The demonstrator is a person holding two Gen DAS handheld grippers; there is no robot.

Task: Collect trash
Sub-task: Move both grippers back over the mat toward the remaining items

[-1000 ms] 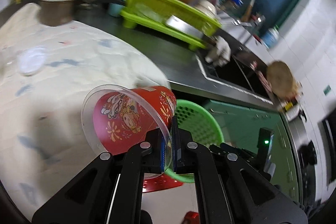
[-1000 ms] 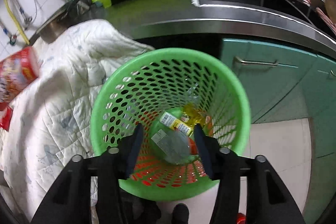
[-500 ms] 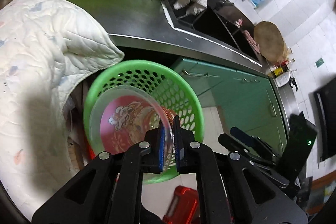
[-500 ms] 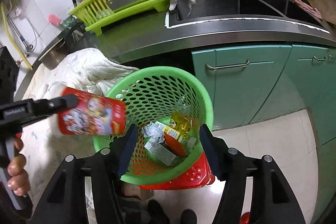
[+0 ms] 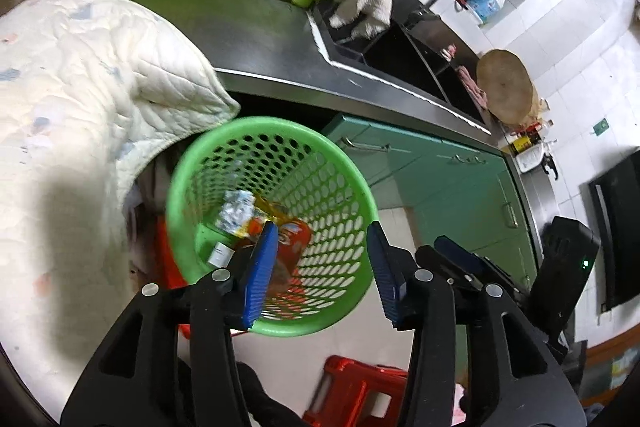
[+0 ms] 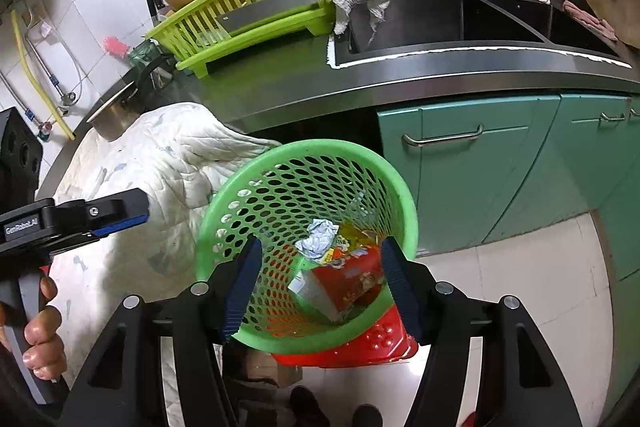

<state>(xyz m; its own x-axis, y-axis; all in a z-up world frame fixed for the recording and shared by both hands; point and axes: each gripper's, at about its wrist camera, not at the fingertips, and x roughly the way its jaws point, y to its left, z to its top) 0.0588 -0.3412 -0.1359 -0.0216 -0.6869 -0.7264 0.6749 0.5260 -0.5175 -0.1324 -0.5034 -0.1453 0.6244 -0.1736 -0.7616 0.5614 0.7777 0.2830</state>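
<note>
A green perforated trash basket (image 5: 362, 187) (image 6: 408, 195) stands on the floor beside the cloth-covered table. Inside it lie the red printed cup (image 5: 298, 237) (image 6: 348, 281), crumpled foil (image 6: 318, 237), yellow wrappers and other trash. My left gripper (image 5: 320, 267) is open and empty just above the basket's near rim; it also shows at the left of the right wrist view (image 6: 120, 213), beside the basket. My right gripper (image 6: 320, 287) is open and empty above the basket's near rim.
A white quilted cloth (image 5: 80, 87) (image 6: 160, 167) covers the table left of the basket. A steel counter with a lime dish rack (image 6: 248, 19) and a sink (image 6: 440, 23) lies behind. Teal cabinets (image 6: 480, 167) and red stools (image 5: 360, 387) (image 6: 360, 347) stand nearby.
My left gripper carried the red cup from the table over the basket, opened, and the cup dropped in. My right gripper has pulled back and up from the basket.
</note>
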